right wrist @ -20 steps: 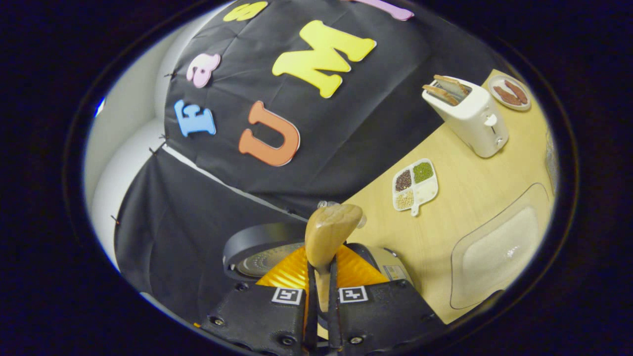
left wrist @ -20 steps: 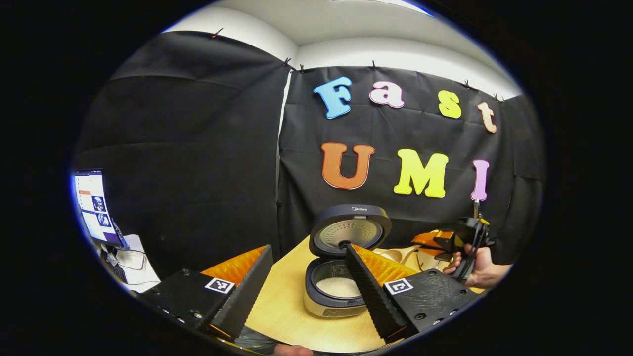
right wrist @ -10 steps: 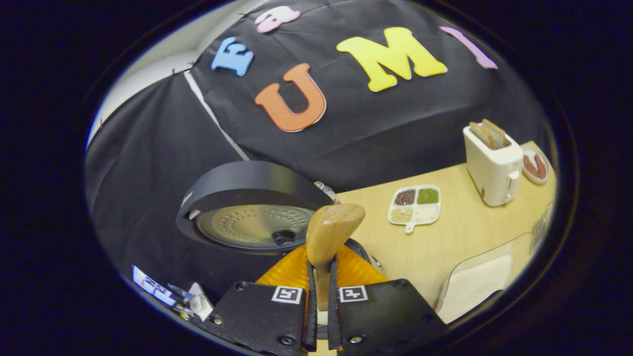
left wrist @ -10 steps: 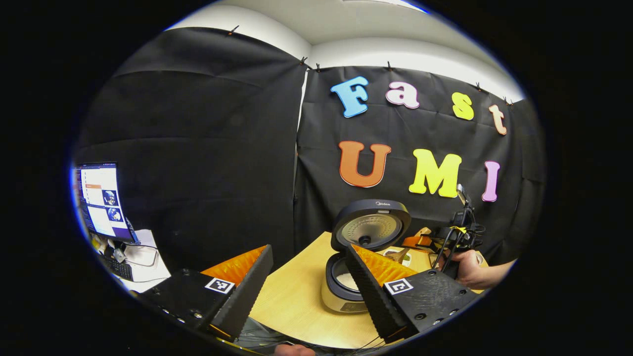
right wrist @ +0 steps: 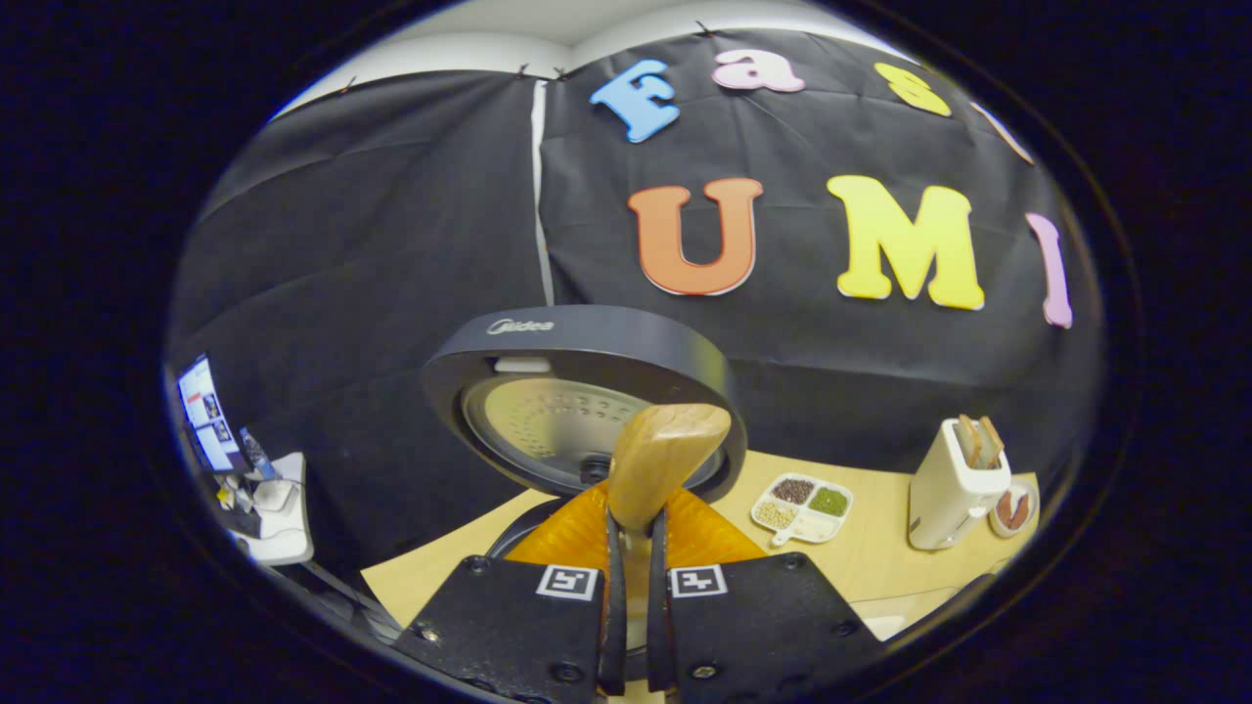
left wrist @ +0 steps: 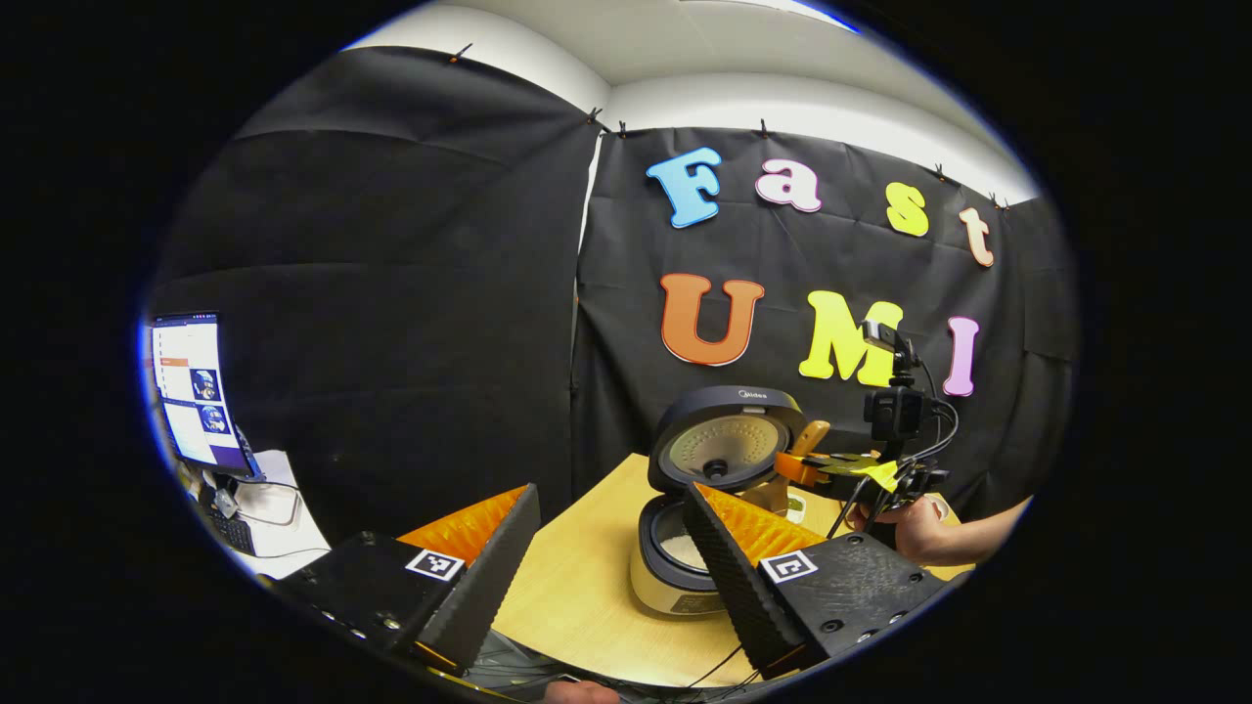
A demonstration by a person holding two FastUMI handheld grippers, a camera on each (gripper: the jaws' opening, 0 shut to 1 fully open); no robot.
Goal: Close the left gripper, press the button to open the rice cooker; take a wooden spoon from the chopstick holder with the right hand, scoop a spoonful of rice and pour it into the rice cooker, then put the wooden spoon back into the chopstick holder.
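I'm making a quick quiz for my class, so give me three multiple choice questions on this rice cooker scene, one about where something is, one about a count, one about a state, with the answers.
1. Where does the toaster stand relative to the divided dish in the right gripper view?
A. to its right
B. to its left
C. on top of it

2. How many compartments does the divided dish have?
A. two
B. four
C. six

3. What state is the rice cooker lid in?
A. shut flat
B. lying off on the table
C. raised open

Answers:
1. A, the toaster sits on the table right of the dish.
2. B, four sections with different fillings show.
3. C, the lid stands up behind the wooden spoon that the right gripper holds, its inner plate facing the camera.
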